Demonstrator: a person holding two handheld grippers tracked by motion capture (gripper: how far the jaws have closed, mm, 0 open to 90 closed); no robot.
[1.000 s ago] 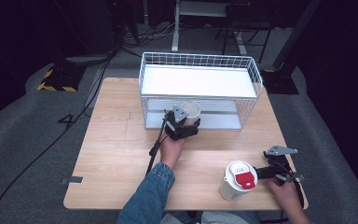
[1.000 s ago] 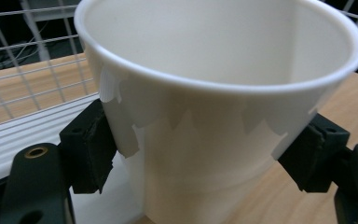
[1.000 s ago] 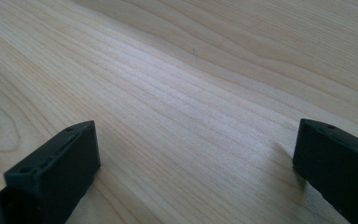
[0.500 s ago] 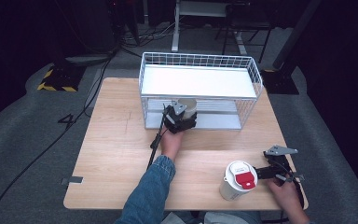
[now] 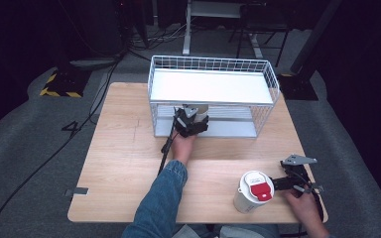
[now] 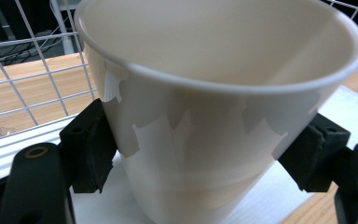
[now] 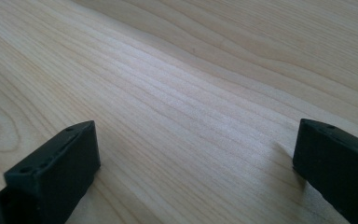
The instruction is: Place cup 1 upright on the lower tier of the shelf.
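Note:
A white paper cup (image 6: pixel 214 116) stands upright between the black pads (image 6: pixel 88 149) of my left gripper (image 6: pixel 205 154), which is shut on its sides. In the high view that gripper (image 5: pixel 191 121) holds the cup (image 5: pixel 201 109) at the front opening of the white wire rack (image 5: pixel 211 64), just under the top shelf and over the white lower shelf (image 5: pixel 228 130). My right gripper (image 5: pixel 280 183) rests low at the table's front right, open, with bare wood between its jaws (image 7: pixel 196 158).
A white canister with a red lid (image 5: pixel 253 191) stands just left of the right gripper. The wooden table (image 5: pixel 124 163) has free room on its left half. A black cable (image 5: pixel 166 148) trails from the left gripper along the forearm.
My left gripper has carried the cup farther away from the person, into the rack's lower opening and slightly down. The right gripper and the canister have stayed put.

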